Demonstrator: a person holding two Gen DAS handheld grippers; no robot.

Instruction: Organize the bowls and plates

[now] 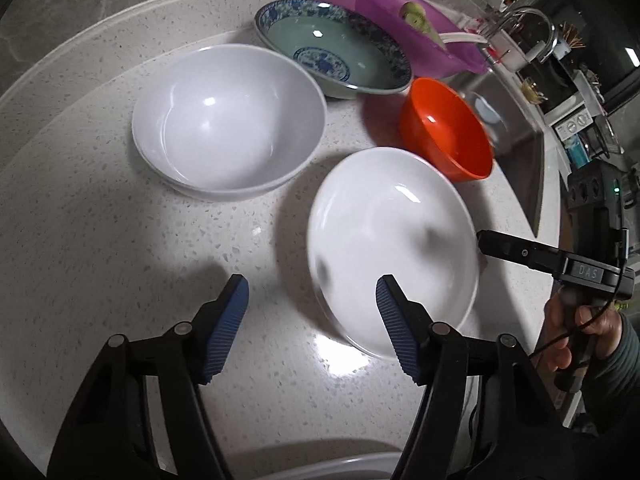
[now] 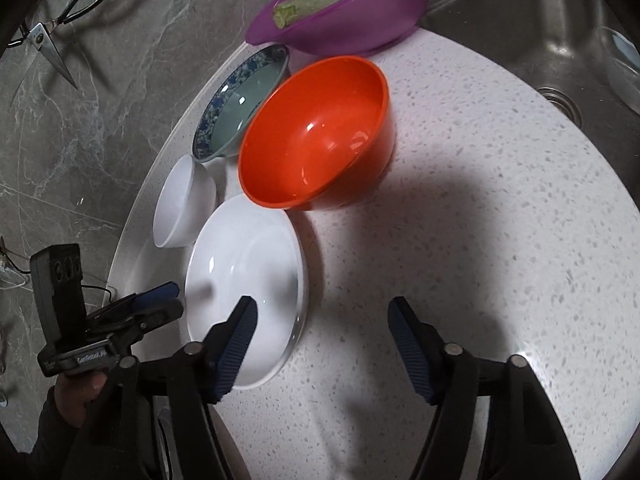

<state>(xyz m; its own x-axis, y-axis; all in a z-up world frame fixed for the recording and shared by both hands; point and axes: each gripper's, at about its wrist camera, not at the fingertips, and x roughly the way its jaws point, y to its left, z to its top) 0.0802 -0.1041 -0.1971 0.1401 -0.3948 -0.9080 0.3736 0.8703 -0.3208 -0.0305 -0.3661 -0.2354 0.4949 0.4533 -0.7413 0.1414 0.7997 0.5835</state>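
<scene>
A white plate (image 1: pixel 394 240) lies on the speckled counter, also in the right wrist view (image 2: pixel 244 280). A white bowl (image 1: pixel 228 120) stands to its left (image 2: pixel 182 204). An orange bowl (image 1: pixel 448 128) (image 2: pixel 320 132) and a blue-patterned bowl (image 1: pixel 332 48) (image 2: pixel 240 100) stand behind. My left gripper (image 1: pixel 312 292) is open, its right finger over the plate's near rim. My right gripper (image 2: pixel 322 316) is open and empty, its left finger over the plate's right edge; it shows at the right of the left wrist view (image 1: pixel 520 252).
A purple basin (image 2: pixel 340 12) with a green vegetable sits at the counter's back, by the steel sink (image 2: pixel 540 32). Scissors (image 2: pixel 48 44) hang on the grey wall. A white rim (image 1: pixel 340 464) shows at the left view's bottom edge.
</scene>
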